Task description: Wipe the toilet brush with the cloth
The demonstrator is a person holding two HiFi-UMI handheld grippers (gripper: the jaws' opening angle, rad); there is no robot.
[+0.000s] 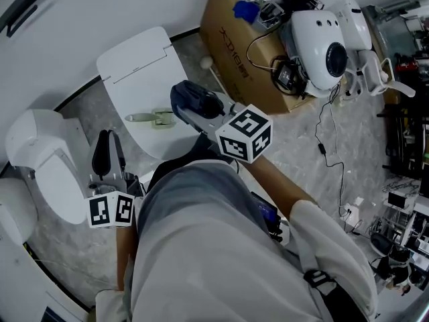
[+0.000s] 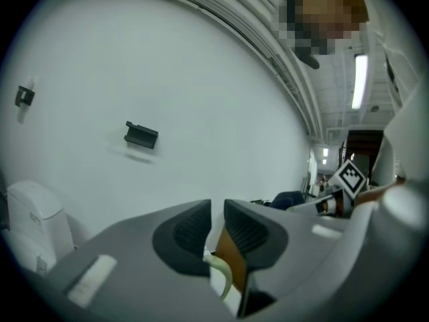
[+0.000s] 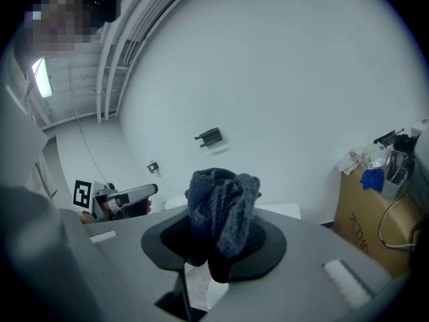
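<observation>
A pale green toilet brush lies flat on the closed white toilet lid. My right gripper hovers just right of it, shut on a bunched dark blue cloth; in the right gripper view the cloth bulges up out of the jaws and hides the tips of the gripper. My left gripper stands left of the toilet and below the brush, apart from it. In its own view it points at the white wall, its black pads almost together and holding nothing.
A white rounded fixture stands at the left. Behind the toilet to the right are a brown cardboard box and a white machine, with cables trailing over the grey floor. A small black bracket is on the wall.
</observation>
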